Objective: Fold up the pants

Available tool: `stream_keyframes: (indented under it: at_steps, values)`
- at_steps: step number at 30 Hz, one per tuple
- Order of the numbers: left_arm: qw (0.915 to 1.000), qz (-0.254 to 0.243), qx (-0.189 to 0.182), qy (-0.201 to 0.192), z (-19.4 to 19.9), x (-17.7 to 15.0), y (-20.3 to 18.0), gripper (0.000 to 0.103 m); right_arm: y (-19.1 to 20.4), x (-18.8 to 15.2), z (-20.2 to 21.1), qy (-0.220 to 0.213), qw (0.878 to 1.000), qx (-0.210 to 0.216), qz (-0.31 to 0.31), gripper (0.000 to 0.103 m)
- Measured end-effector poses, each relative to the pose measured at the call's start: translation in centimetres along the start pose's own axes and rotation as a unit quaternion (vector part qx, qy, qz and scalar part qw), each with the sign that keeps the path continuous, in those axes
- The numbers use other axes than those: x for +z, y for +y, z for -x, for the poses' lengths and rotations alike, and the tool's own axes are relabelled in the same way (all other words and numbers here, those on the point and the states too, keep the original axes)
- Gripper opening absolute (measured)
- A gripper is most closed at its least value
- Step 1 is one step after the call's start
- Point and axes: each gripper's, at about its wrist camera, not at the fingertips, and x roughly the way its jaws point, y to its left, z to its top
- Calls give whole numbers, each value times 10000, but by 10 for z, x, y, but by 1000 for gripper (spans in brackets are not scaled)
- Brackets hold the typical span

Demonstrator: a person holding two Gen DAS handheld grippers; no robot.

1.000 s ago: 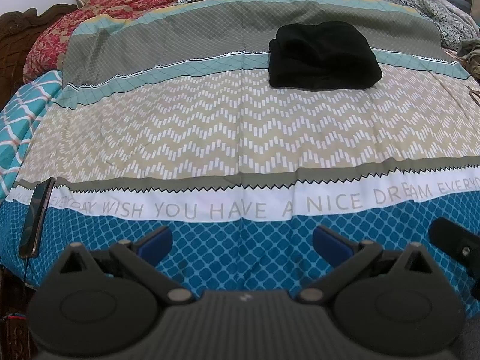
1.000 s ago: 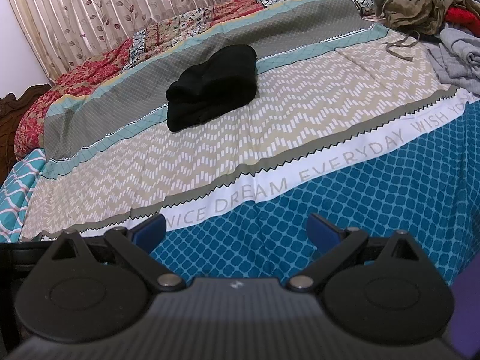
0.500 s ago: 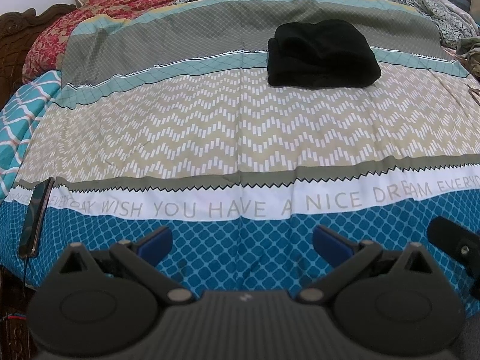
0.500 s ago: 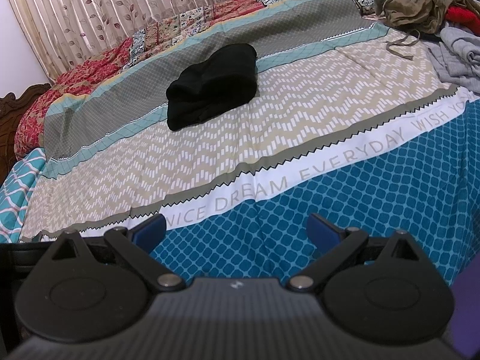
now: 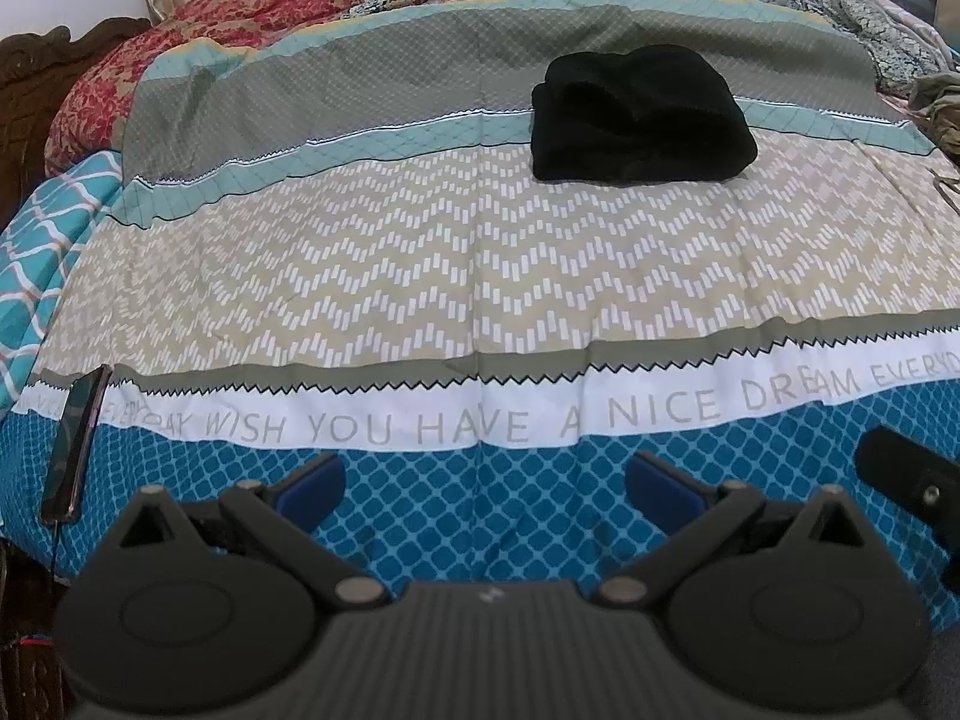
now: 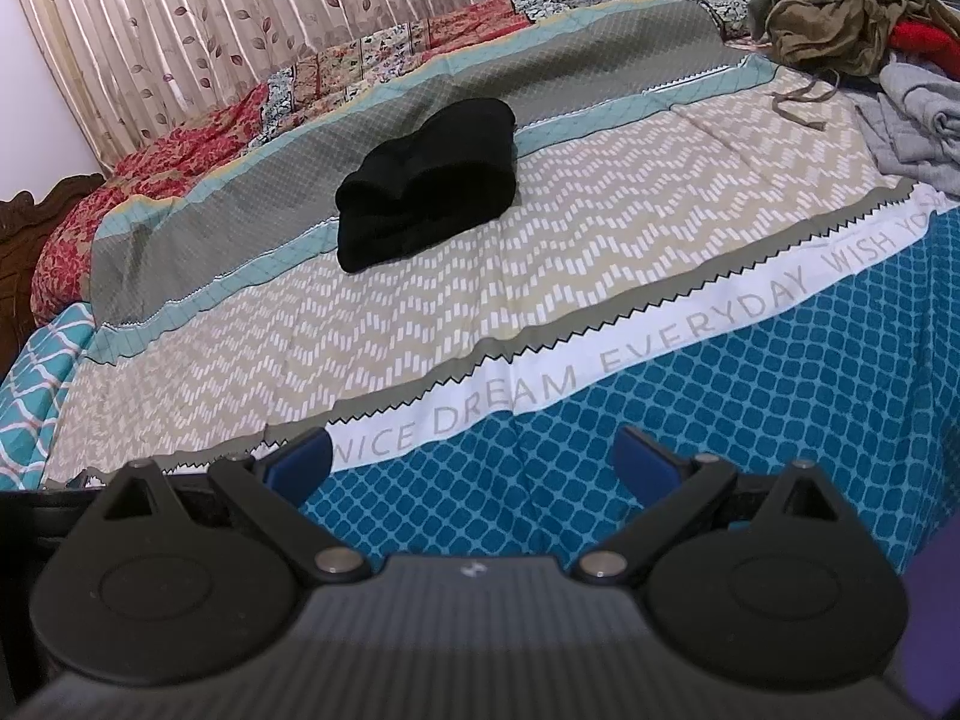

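Black pants (image 5: pixel 639 114) lie folded into a compact bundle far back on the patterned bedspread (image 5: pixel 420 276); the right wrist view shows the same pants (image 6: pixel 432 183) left of centre. My left gripper (image 5: pixel 485 483) hovers open over the blue front band of the bedspread, far short of the pants, with nothing between its blue pads. My right gripper (image 6: pixel 474 459) is also open and holds nothing, above the bedspread (image 6: pixel 600 276) near its front edge.
A dark phone (image 5: pixel 77 441) lies at the bed's left front edge. A heap of loose clothes (image 6: pixel 852 18) sits at the far right, with grey garments (image 6: pixel 918 126) below it. A wooden headboard (image 5: pixel 36 66) and curtains (image 6: pixel 240 18) stand behind. The other gripper's black part (image 5: pixel 906 474) shows at right.
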Motion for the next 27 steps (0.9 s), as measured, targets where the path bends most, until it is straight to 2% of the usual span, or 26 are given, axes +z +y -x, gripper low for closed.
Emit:
stream_keyframes:
  at_steps: [27]
  values:
    - [10000,-37,-10,9,-1,1,-2,103,0,1,-1,20,10000,0,-11,101]
